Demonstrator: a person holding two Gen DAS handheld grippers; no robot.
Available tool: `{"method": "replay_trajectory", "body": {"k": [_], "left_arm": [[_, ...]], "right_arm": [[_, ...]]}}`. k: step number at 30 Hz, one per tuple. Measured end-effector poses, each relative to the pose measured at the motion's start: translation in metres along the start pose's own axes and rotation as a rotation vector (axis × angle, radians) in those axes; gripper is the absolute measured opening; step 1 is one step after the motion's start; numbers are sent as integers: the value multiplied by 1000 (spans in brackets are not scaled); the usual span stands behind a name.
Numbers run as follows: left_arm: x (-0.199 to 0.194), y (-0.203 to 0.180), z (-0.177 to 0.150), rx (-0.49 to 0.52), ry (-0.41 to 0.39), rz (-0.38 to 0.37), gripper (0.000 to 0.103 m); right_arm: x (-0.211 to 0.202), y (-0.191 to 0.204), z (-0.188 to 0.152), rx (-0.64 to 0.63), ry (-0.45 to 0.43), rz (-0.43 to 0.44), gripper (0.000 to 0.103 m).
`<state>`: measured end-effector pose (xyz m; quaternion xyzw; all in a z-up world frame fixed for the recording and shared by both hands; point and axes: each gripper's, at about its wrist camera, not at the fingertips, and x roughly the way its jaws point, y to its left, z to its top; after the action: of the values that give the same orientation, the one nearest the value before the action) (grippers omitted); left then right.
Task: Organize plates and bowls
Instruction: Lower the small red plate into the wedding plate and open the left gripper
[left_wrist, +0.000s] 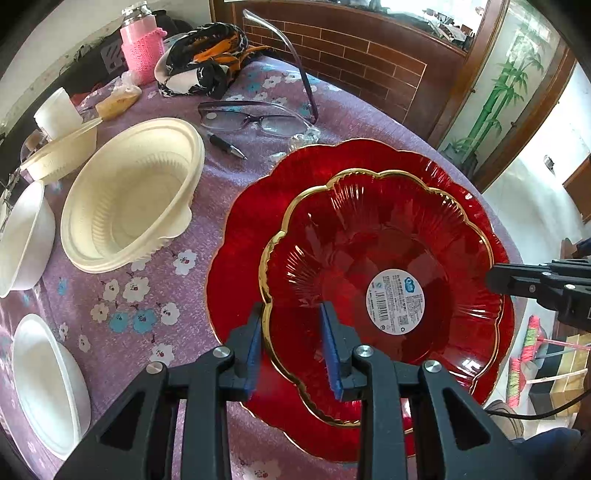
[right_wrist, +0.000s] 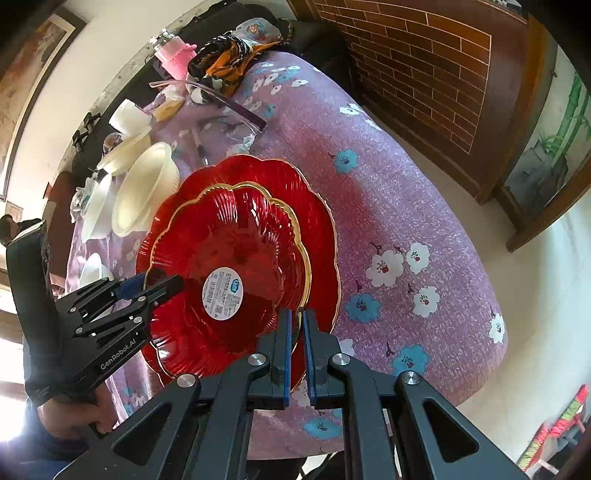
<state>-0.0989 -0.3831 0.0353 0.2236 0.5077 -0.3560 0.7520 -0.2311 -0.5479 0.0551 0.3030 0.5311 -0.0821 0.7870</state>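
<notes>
A small red glass plate with a gold rim (left_wrist: 369, 236) (right_wrist: 236, 236) lies inside a larger red scalloped plate (left_wrist: 251, 221) (right_wrist: 321, 229) on the purple flowered tablecloth. A white round label (left_wrist: 395, 301) (right_wrist: 225, 293) sits in its middle. My left gripper (left_wrist: 291, 325) (right_wrist: 155, 286) straddles the small plate's near rim, jaws apart, one finger outside and one inside. My right gripper (right_wrist: 297, 325) is nearly closed around the plates' rim on the opposite side; it also shows in the left wrist view (left_wrist: 495, 280).
Cream disposable bowls (left_wrist: 129, 195) (right_wrist: 144, 192) and white foam bowls (left_wrist: 22, 236) (left_wrist: 48, 384) stand to the left. Glasses (left_wrist: 255, 118), a pen (left_wrist: 225, 146), a pink bottle (left_wrist: 142, 44) and a patterned cloth (left_wrist: 207, 55) lie at the back. The table edge drops off on the right.
</notes>
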Motion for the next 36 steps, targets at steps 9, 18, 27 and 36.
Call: {"method": "replay_trajectory", "body": {"k": [9, 18, 27, 36], "left_arm": [[2, -6, 2, 36, 12, 4, 44], [3, -12, 1, 80, 20, 21, 56], [0, -17, -1, 100, 19, 22, 67], [-10, -14, -5, 91, 6, 20, 71]], "right_arm": [[2, 4, 4, -15, -7, -31, 7], [4, 5, 7, -16, -6, -47, 6], [5, 8, 7, -30, -7, -63, 6], [9, 12, 8, -46, -8, -76, 7]]}}
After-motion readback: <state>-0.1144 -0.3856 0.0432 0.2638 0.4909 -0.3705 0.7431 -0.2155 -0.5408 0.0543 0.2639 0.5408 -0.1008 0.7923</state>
